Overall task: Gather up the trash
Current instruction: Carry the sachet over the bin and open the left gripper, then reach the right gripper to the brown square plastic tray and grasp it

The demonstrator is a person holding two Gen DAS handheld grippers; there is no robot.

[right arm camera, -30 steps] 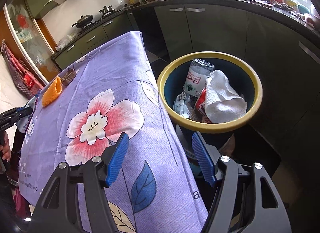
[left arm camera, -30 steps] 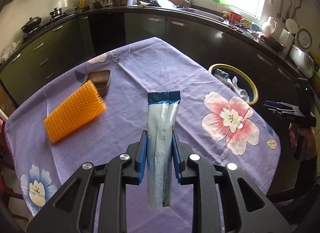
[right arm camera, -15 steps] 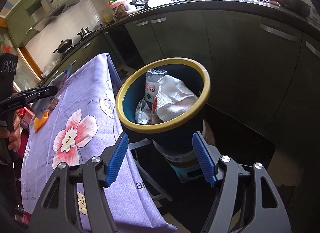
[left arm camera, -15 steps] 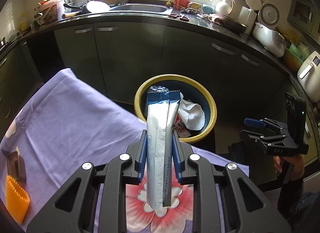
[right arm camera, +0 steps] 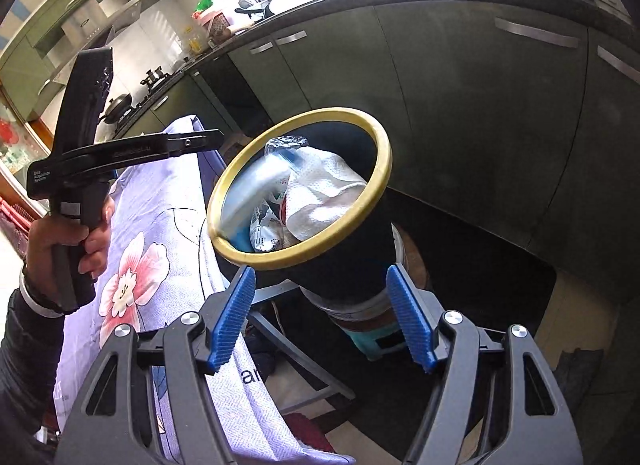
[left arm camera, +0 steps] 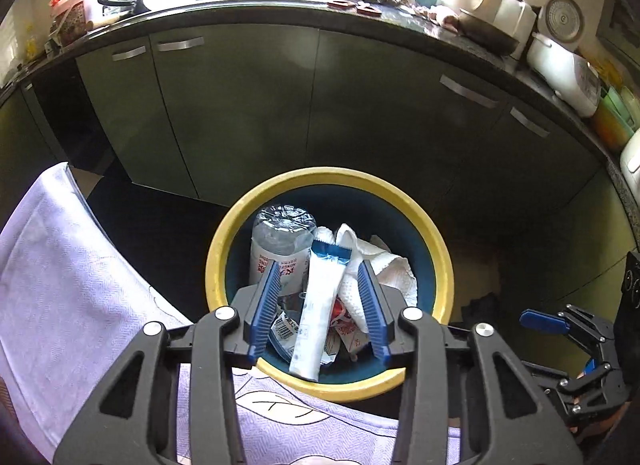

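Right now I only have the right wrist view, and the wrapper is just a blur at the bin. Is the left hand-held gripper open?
Observer: Yes. The left hand-held gripper has its jaws wide apart, and the wrapper sits loose between them, touching neither pad.
Operator: Orientation?
Observer: Lengthwise along the fingers, with its blue serrated end farthest from the camera.
Operator: Is it inside the rim?
Observer: Mostly. The blue end is over the opening of the yellow-rimmed bin. The lower end overlaps the near rim in this view.
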